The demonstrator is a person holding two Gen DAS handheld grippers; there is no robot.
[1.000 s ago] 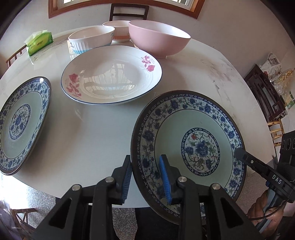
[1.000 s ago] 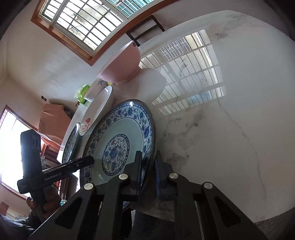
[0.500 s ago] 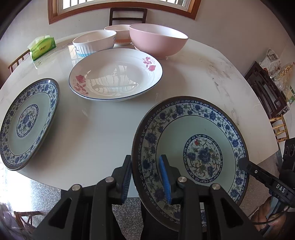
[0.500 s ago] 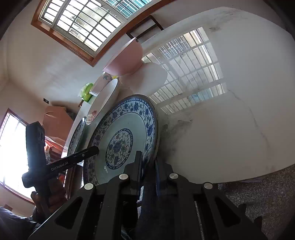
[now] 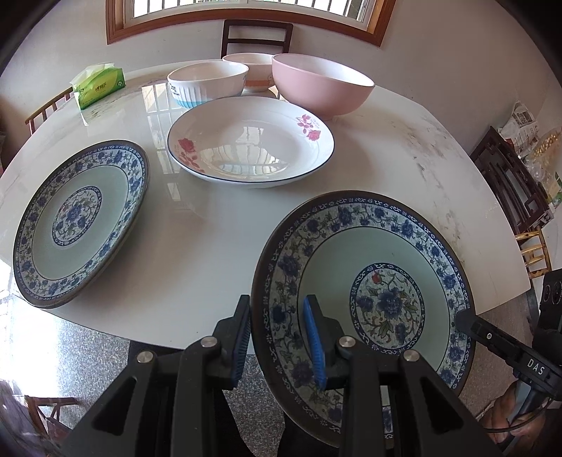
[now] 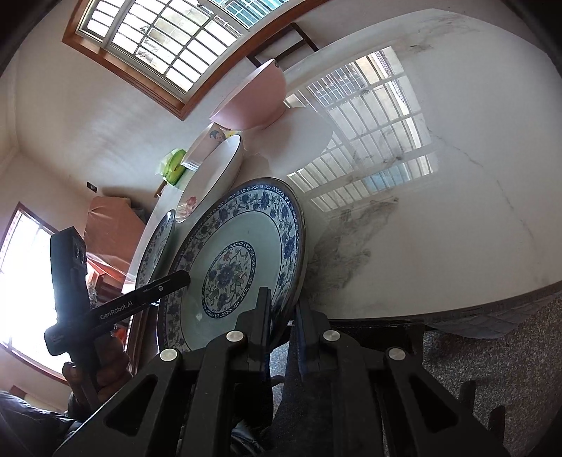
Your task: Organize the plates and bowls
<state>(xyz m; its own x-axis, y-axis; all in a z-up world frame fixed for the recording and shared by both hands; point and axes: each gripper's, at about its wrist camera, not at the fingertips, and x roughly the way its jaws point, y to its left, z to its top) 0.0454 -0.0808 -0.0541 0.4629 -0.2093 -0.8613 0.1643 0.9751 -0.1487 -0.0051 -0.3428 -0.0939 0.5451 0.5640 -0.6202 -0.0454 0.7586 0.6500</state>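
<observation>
Both grippers hold one blue-patterned plate above the table's near edge. My left gripper is shut on its left rim. My right gripper is shut on its other rim; the plate stands tilted in the right wrist view. A second blue-patterned plate lies at the left of the white table. A white plate with red roses lies in the middle. Behind it stand a white ribbed bowl, a small white bowl and a pink bowl.
A green tissue pack lies at the far left of the table. A dark chair stands behind the table under the window. A dark wooden chair stands at the right. Speckled floor shows below the table's edge.
The held plate has been lifted and drawn back toward the table's near edge, now partly over the floor. Both grippers stay shut on it. The other dishes have not moved.
</observation>
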